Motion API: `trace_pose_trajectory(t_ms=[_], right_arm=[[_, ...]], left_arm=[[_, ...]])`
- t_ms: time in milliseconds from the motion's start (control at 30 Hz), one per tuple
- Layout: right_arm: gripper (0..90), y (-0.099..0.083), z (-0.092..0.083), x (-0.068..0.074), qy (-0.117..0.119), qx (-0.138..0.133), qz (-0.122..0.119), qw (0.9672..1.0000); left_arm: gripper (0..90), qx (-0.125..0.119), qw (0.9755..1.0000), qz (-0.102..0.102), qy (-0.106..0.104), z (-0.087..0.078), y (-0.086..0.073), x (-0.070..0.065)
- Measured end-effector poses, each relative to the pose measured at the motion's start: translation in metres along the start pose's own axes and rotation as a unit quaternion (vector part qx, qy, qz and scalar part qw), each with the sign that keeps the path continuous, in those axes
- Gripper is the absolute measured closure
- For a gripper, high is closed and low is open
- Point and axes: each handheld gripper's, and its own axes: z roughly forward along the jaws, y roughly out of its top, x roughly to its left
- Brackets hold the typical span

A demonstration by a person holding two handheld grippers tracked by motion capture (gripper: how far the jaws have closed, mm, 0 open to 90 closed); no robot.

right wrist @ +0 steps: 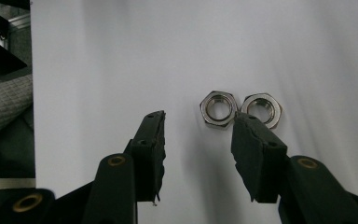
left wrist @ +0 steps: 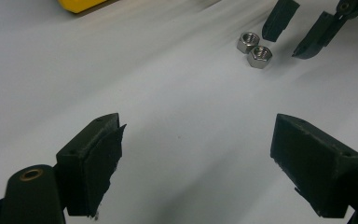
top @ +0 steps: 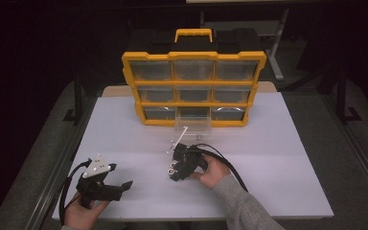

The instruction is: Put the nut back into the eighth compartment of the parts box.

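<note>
Steel nuts (right wrist: pixel 219 108), two of them touching side by side, lie on the white counter (top: pixel 278 158) in front of the yellow organizer (top: pixel 193 88). Right gripper (right wrist: pixel 198 126) hangs just over them, fingers (right wrist: pixel 151 140) released and part-way apart, nothing between them; one tip sits at the seam between the two nuts, the other on bare counter beside the near nut. Step looks like lining up to pick one nut. Next move calls for shifting so a single nut sits between the fingers, then clenching without dragging its neighbour. Left gripper (top: pixel 106 184) rests near the counter's front left, well apart, fingers (left wrist: pixel 98 158) wide and empty. A clear drawer (top: pixel 193 125) stands pulled out of the bottom row, probably where the nut goes.
</note>
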Motion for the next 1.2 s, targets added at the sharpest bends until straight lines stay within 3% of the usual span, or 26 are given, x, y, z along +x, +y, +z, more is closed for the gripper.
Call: trace_pose_trajectory(t_ms=[233, 333, 600, 633, 967, 1200], right_arm=[[55.1, -0.001, 0.009, 0.0, -0.013, 0.001, -0.004, 0.9999], [56.5, 0.0, 0.01, -0.001, -0.013, -0.007, -0.014, 0.9998], [57.6, 0.005, 0.014, 0.002, -0.016, -0.001, -0.014, 0.9998], [57.9, 0.006, 0.015, 0.001, -0.018, -0.003, -0.023, 0.9996], [65.6, 0.014, 0.02, 0.008, -0.044, 0.019, -0.034, 0.9983], [68.7, 0.014, 0.02, 0.002, -0.029, 0.015, -0.035, 0.9989]], left_arm=[[16.1, -0.003, 1.0, -0.006, 0.001, -0.001, -0.001, 0.001], [16.1, -0.003, 1.0, -0.007, 0.0, -0.001, 0.0, 0.0], [16.1, -0.006, 1.0, -0.008, 0.002, -0.002, -0.001, 0.003], [16.1, -0.006, 1.0, -0.008, 0.002, -0.002, -0.001, 0.003], [16.1, -0.004, 1.0, -0.004, 0.002, -0.002, -0.001, 0.003], [16.0, -0.004, 0.9999, -0.01, 0.001, -0.001, -0.001, 0.002]])
